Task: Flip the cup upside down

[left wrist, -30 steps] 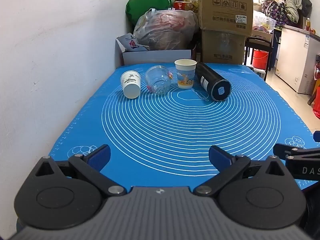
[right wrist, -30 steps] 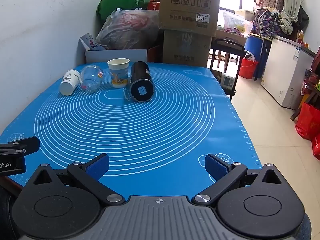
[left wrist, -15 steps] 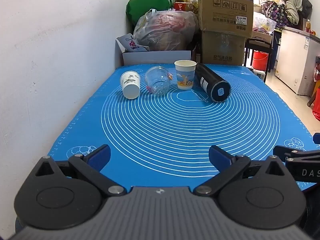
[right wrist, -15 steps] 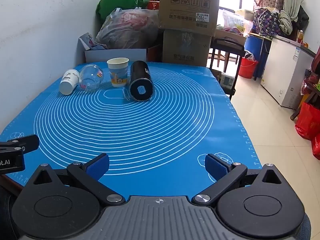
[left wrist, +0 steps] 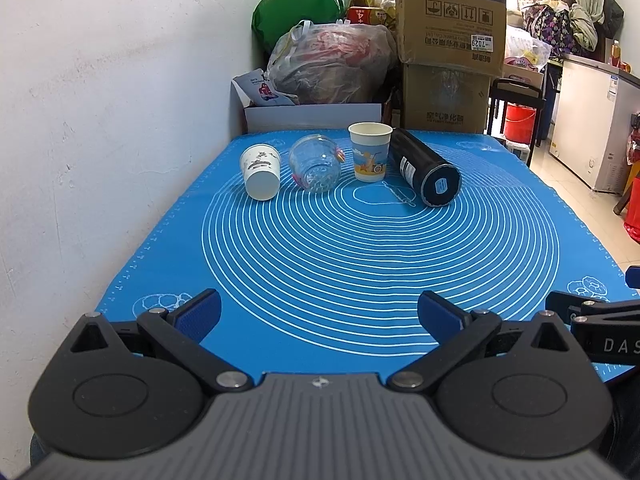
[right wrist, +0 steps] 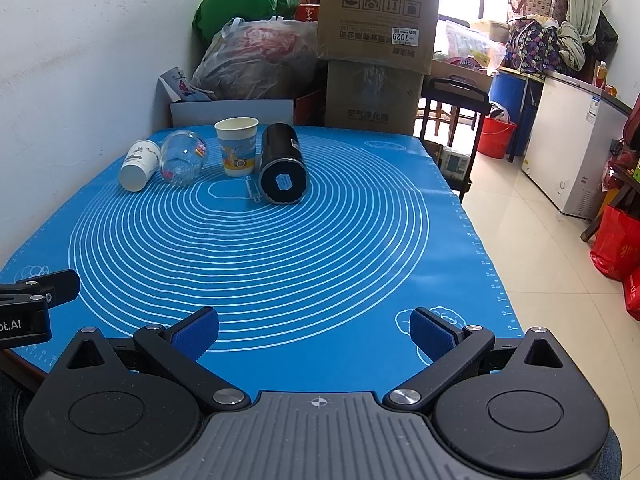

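Far across the blue mat (left wrist: 360, 248) stand a row of cups. A printed paper cup (left wrist: 369, 151) (right wrist: 237, 146) stands upright, mouth up. A white paper cup (left wrist: 260, 171) (right wrist: 140, 165) and a clear plastic cup (left wrist: 315, 162) (right wrist: 183, 157) lie on their sides left of it. A black cylindrical bottle (left wrist: 425, 172) (right wrist: 282, 164) lies on its side to the right. My left gripper (left wrist: 318, 314) is open and empty over the mat's near edge. My right gripper (right wrist: 314, 330) is open and empty, also at the near edge, far from the cups.
A white wall (left wrist: 100, 120) runs along the mat's left side. Cardboard boxes (left wrist: 450, 52), a clear plastic bag (left wrist: 332, 64) and a green bag (left wrist: 300, 0) pile up behind the table. The table's right edge drops to a tiled floor (right wrist: 552, 248).
Both grippers have drifted very slightly forward; the jaws stay open. The cups and the bottle have not moved.
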The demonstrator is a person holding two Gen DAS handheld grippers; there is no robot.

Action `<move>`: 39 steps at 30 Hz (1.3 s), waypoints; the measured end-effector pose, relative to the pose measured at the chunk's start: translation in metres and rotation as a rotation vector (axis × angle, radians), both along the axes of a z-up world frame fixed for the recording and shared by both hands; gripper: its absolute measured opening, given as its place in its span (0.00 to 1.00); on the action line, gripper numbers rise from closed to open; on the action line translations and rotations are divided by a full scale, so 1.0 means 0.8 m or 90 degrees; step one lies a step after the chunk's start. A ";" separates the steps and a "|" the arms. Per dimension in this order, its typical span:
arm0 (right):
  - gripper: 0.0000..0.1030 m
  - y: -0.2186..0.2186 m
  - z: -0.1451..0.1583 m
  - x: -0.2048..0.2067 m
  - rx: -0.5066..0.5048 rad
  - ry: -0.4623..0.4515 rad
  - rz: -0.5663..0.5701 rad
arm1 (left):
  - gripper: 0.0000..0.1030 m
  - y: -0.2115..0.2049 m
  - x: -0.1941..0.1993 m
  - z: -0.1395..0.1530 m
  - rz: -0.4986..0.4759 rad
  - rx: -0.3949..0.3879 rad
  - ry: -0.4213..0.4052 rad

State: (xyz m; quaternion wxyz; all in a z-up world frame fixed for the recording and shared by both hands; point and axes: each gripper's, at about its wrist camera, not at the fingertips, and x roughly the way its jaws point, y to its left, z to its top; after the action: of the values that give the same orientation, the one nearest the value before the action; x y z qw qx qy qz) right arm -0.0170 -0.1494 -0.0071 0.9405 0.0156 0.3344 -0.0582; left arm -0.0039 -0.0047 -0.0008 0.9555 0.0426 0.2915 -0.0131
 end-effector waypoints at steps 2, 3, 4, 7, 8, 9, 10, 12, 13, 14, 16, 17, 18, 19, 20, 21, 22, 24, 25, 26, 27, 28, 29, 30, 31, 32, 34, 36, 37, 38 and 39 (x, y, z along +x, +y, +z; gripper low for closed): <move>1.00 0.000 0.001 -0.001 0.002 -0.002 0.002 | 1.00 0.000 0.000 0.001 0.000 -0.001 0.000; 1.00 0.000 0.001 -0.001 0.002 -0.003 0.002 | 1.00 0.000 0.000 0.001 0.000 -0.001 0.000; 1.00 0.000 0.001 -0.001 0.001 -0.002 0.003 | 1.00 0.000 0.000 0.001 0.000 0.000 -0.001; 1.00 0.000 0.002 -0.001 0.002 -0.002 0.005 | 1.00 0.000 0.000 0.002 -0.001 0.000 -0.002; 1.00 0.001 0.002 0.000 0.003 -0.003 0.005 | 1.00 0.000 0.000 0.002 -0.001 0.000 -0.002; 1.00 0.001 0.003 0.000 0.003 -0.004 0.006 | 1.00 0.000 0.000 0.002 -0.001 0.000 -0.002; 1.00 0.000 0.003 -0.002 0.004 -0.006 0.007 | 1.00 0.000 0.000 0.002 -0.001 0.000 -0.002; 1.00 0.000 0.004 -0.003 0.005 -0.008 0.007 | 1.00 -0.001 -0.001 0.003 0.000 -0.001 -0.003; 1.00 -0.001 0.004 -0.003 0.006 -0.010 0.006 | 1.00 -0.001 -0.001 0.003 0.000 -0.001 -0.003; 1.00 -0.001 0.004 -0.002 0.008 -0.012 0.006 | 1.00 -0.001 -0.001 0.003 -0.001 -0.001 -0.003; 1.00 -0.002 0.005 -0.003 0.011 -0.015 0.004 | 1.00 -0.001 -0.001 0.004 -0.002 -0.001 -0.005; 1.00 -0.003 0.005 -0.004 0.012 -0.017 0.003 | 1.00 -0.001 -0.002 0.005 -0.002 -0.001 -0.006; 1.00 -0.003 0.006 -0.004 0.012 -0.018 0.003 | 1.00 -0.001 -0.002 0.005 -0.001 -0.001 -0.007; 1.00 -0.003 0.006 -0.005 0.012 -0.019 0.001 | 1.00 -0.001 -0.002 0.006 -0.001 -0.001 -0.007; 1.00 -0.003 0.007 -0.005 0.013 -0.020 0.001 | 1.00 -0.001 -0.002 0.006 -0.001 -0.001 -0.007; 1.00 -0.003 0.008 -0.006 0.014 -0.022 0.000 | 1.00 -0.001 -0.002 0.007 -0.001 -0.001 -0.008; 1.00 -0.003 0.009 -0.006 0.015 -0.023 0.000 | 1.00 -0.001 -0.002 0.006 -0.001 -0.001 -0.008; 1.00 -0.004 0.009 -0.007 0.016 -0.024 0.000 | 1.00 -0.001 -0.002 0.006 -0.001 -0.001 -0.008; 1.00 -0.004 0.009 -0.007 0.016 -0.024 0.000 | 1.00 -0.001 -0.002 0.006 -0.001 -0.001 -0.008; 1.00 -0.004 0.009 -0.007 0.016 -0.024 0.000 | 1.00 -0.001 -0.003 0.006 0.000 -0.001 -0.009; 1.00 -0.004 0.009 -0.007 0.016 -0.024 0.000 | 1.00 -0.001 -0.003 0.006 0.000 -0.002 -0.009; 1.00 -0.004 0.009 -0.007 0.016 -0.024 0.000 | 1.00 -0.001 -0.004 0.007 0.000 -0.002 -0.009; 1.00 -0.004 0.009 -0.007 0.016 -0.024 0.000 | 1.00 -0.001 -0.004 0.007 0.000 -0.002 -0.009; 1.00 -0.004 0.009 -0.007 0.016 -0.024 0.000 | 1.00 -0.001 -0.004 0.007 0.000 -0.002 -0.009; 1.00 -0.004 0.009 -0.007 0.016 -0.025 0.000 | 1.00 -0.001 -0.004 0.007 0.000 -0.001 -0.009; 1.00 -0.004 0.009 -0.007 0.016 -0.024 0.000 | 1.00 -0.001 -0.004 0.007 0.000 -0.002 -0.009; 1.00 -0.004 0.009 -0.007 0.015 -0.024 0.000 | 1.00 -0.001 -0.004 0.007 0.000 -0.002 -0.009; 1.00 -0.004 0.009 -0.007 0.016 -0.024 0.000 | 1.00 -0.001 -0.004 0.007 0.001 -0.002 -0.009; 1.00 -0.004 0.009 -0.007 0.015 -0.024 0.000 | 1.00 -0.001 -0.004 0.006 0.001 -0.002 -0.009; 1.00 -0.004 0.009 -0.007 0.015 -0.024 0.000 | 1.00 -0.001 -0.004 0.006 0.001 -0.002 -0.009; 1.00 -0.004 0.009 -0.007 0.016 -0.024 0.000 | 1.00 -0.001 -0.004 0.007 0.001 -0.002 -0.009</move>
State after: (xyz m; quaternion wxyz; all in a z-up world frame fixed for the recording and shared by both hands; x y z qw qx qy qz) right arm -0.0229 -0.1527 0.0000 0.9463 0.0283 0.3174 -0.0538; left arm -0.0070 -0.0056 0.0046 0.9576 0.0413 0.2847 -0.0126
